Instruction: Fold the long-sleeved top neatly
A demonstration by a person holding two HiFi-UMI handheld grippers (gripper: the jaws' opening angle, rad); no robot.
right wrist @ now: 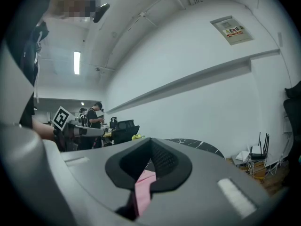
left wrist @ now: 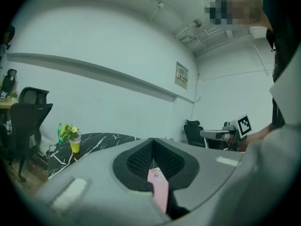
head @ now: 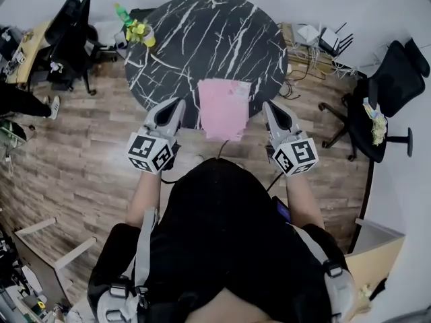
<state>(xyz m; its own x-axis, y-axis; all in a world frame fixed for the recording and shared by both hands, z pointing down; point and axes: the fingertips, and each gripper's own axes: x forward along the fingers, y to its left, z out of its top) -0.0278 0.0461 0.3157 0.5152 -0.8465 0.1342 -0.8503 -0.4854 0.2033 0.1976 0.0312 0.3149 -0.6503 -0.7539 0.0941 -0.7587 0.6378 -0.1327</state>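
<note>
A folded pink long-sleeved top (head: 224,108) lies on the round black marble table (head: 202,39). The left gripper (head: 178,102) and right gripper (head: 268,104) flank it, jaws pressed together.

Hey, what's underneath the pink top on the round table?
The pink top lies on the black marble-patterned tabletop, with its near end reaching just past the rim. The patch of table directly beneath the cloth is covered, so anything there cannot be seen.

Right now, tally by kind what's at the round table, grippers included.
Grippers: 2, the left gripper and the right gripper
Pink top: 1
Flower cup: 1
Green bottle: 1
Total: 5
</note>
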